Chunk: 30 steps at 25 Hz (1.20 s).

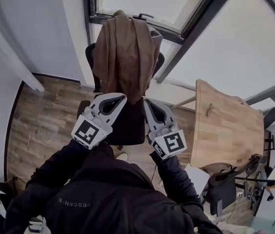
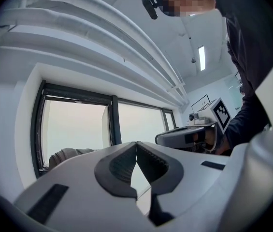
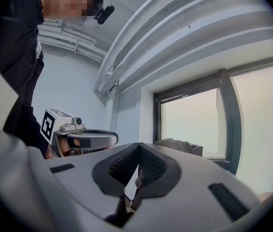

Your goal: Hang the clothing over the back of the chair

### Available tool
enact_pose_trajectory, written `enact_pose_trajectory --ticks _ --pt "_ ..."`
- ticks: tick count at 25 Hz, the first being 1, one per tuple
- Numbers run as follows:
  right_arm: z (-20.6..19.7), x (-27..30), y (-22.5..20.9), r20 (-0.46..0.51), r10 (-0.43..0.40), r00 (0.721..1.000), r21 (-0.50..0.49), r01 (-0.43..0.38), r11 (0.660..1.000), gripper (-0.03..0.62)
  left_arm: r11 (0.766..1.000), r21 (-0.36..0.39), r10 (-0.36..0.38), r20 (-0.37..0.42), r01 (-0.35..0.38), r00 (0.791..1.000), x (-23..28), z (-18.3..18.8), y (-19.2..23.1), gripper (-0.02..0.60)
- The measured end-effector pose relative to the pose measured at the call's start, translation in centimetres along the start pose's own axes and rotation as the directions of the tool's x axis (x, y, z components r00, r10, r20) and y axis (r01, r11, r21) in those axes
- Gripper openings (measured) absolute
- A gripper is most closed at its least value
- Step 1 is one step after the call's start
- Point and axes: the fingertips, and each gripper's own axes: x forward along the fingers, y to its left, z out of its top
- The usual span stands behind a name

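Brown jacket [image 1: 126, 52] is hanging over chair back [image 1: 90, 57] at twelve o'clock | I am reading left gripper [image 1: 123, 97] and right gripper [image 1: 145, 101] as pinched shut, empty | risk: tips are crowding the hem, so a snag could drag it off.

The jacket [image 1: 126, 52] is brown, the chair [image 1: 127, 128] black. The left gripper [image 1: 122, 97] and right gripper [image 1: 147, 101] are pale grey, with black ribbed pads [image 2: 119, 166] and black-and-white square markers [image 1: 87, 132]. The person's top [image 1: 108, 194] is black with faint pale lettering. The floor [image 1: 40, 121] is brown wood planking, the table [image 1: 225, 126] light wood. The window frame [image 1: 195, 28] is dark grey, the wall [image 1: 40, 23] white.
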Motion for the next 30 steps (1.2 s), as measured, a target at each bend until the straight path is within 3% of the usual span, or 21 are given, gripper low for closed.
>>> enact_pose_trajectory --ticks 5,30 --pt "-0.2 -0.7 -0.8 0.024 -0.029 0.999 0.005 0.029 1.000 -0.002 0.999 -0.032 0.021 -0.017 -0.021 1.000 -0.5 -1.4 0.1 0.018" --pt "-0.1 -1.9 -0.1 0.038 -0.003 0.999 -0.003 0.003 1.000 0.006 1.000 -0.019 0.010 0.010 -0.010 1.000 -1.1 -0.4 -1.6 0.017"
